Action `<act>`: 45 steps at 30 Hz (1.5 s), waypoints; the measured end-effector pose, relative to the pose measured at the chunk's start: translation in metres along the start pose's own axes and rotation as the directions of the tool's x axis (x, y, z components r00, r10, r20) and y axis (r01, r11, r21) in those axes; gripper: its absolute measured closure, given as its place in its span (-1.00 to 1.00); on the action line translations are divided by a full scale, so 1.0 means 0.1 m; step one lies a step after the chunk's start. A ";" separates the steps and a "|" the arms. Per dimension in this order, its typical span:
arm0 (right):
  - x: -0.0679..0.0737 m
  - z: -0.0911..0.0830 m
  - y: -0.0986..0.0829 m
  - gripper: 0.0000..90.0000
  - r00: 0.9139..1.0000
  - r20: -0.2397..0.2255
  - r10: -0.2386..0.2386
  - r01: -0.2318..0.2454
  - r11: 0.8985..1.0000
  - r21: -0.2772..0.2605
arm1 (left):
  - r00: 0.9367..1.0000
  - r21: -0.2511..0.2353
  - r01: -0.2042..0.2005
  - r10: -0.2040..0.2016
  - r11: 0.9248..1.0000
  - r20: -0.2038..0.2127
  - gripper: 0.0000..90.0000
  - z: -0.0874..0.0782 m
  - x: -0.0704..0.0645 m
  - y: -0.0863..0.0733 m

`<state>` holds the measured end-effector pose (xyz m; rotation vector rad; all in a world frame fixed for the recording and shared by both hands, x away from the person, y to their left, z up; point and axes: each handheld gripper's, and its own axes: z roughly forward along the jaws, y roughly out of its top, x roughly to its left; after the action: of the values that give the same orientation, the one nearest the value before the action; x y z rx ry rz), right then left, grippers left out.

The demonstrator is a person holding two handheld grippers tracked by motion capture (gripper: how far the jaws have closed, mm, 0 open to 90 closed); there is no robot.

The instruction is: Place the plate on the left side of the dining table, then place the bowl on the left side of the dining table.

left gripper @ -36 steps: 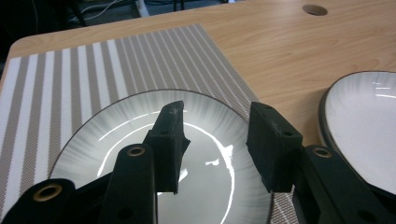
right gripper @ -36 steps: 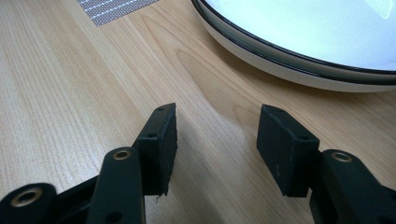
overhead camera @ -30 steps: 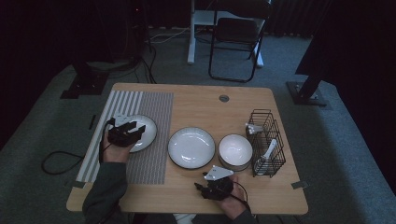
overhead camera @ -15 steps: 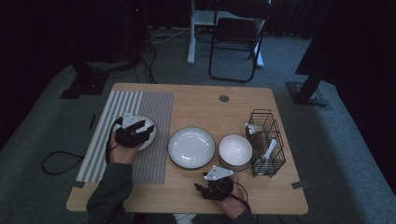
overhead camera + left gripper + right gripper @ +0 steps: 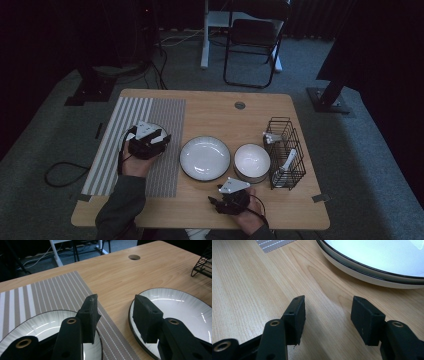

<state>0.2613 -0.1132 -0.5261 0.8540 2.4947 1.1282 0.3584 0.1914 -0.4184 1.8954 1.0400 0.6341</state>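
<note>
High view: my left gripper (image 5: 148,141) hovers over the small plate (image 5: 141,129) on the striped mat (image 5: 115,145), positioned to take it.

Left gripper view: jaws wide apart, empty, straddling its rim (image 5: 96,336).

Right gripper view: my right gripper (image 5: 327,315) rests open, empty, above the table (image 5: 244,290).

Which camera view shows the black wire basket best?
The high view: the whole wire basket stands at the table's right side, utensils inside. The left gripper view catches one corner. The right gripper view looks at the large plate.
</note>
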 end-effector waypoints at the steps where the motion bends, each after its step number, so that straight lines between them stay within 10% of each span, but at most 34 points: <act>1: 0.00 0.00 0.00 0.00 1.000 0.000 0.000 0.000 1.000 0.000 | 1.000 0.002 -0.004 0.004 1.000 0.002 0.25 0.00 -0.01 0.00; 45: -0.02 -0.02 -0.02 -0.06 0.999 -0.025 -0.019 0.019 1.000 0.003 | 0.990 0.022 -0.027 0.024 0.999 0.140 0.22 0.21 -0.35 0.01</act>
<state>0.2607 -0.1166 -0.5261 0.8195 2.5204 1.1358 0.3557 0.1518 -0.4287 1.9473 0.9385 0.4969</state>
